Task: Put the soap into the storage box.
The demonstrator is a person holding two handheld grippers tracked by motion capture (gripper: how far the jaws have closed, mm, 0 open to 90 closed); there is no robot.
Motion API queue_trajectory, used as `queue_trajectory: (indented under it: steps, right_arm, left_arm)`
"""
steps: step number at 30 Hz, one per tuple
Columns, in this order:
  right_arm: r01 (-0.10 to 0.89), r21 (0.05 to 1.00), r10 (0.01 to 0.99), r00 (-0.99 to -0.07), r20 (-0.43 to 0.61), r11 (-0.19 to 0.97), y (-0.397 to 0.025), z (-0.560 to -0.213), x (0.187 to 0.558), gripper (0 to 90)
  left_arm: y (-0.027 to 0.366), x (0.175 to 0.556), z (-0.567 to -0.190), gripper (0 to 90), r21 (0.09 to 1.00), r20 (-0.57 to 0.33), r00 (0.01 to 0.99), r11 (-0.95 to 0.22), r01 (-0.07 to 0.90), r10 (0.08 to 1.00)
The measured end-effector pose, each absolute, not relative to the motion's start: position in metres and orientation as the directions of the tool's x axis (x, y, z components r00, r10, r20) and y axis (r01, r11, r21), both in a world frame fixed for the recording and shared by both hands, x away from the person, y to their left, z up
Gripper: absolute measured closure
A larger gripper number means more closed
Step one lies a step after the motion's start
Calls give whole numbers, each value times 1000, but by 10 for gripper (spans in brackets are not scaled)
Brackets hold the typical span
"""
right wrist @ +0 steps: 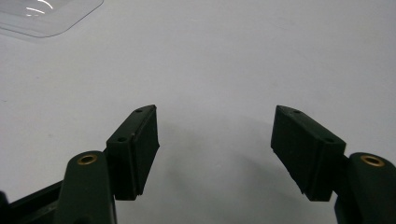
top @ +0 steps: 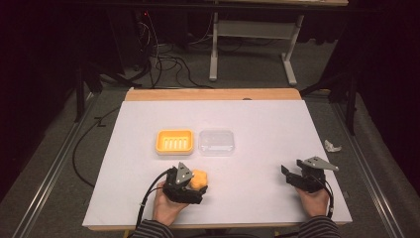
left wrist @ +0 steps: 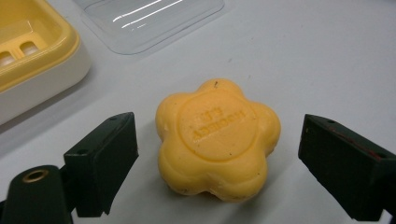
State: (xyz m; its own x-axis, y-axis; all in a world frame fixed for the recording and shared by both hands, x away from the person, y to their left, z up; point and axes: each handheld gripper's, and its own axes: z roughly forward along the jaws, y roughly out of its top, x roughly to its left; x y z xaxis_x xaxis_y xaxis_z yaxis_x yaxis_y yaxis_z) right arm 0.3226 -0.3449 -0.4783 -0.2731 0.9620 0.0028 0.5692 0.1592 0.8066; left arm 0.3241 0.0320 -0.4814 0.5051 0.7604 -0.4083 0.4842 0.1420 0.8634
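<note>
A yellow flower-shaped soap [left wrist: 218,139] lies flat on the white table, with raised lettering on its top face. My left gripper [left wrist: 224,163] is open, one jaw on each side of the soap with a gap to each. From above, the soap [top: 199,179] sits just right of the left gripper [top: 190,191]. A yellow soap dish [top: 174,141] and a clear plastic lid [top: 216,142] lie side by side farther back; the dish [left wrist: 28,56] and lid [left wrist: 149,21] appear at the top left of the left gripper view. My right gripper [right wrist: 215,154] is open over bare table.
The white table [top: 257,124] has a wooden strip along its far edge. A crumpled white scrap [top: 332,146] lies just off the table's right edge. Cables and a desk frame stand on the floor behind. A corner of the clear lid [right wrist: 42,16] shows far off.
</note>
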Motion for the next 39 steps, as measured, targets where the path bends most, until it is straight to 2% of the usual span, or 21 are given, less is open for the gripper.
queue_trajectory:
  steps: [12,24,39]
  right_arm:
    - [571,805,962,-272,1,160,-345,-478,323,323]
    - [572,803,961,-276,-6,169,-344,-478,323,323]
    - [570,804,962,-275,-8,170,-344,-478,323,322]
  left_arm:
    - [22,330,-490,157,865,-376,484,113,488,790]
    - [16,329,-493,251,877,-340,486,86,472,805]
    - [13,329,-493,258,880,-319,475,70,469,820]
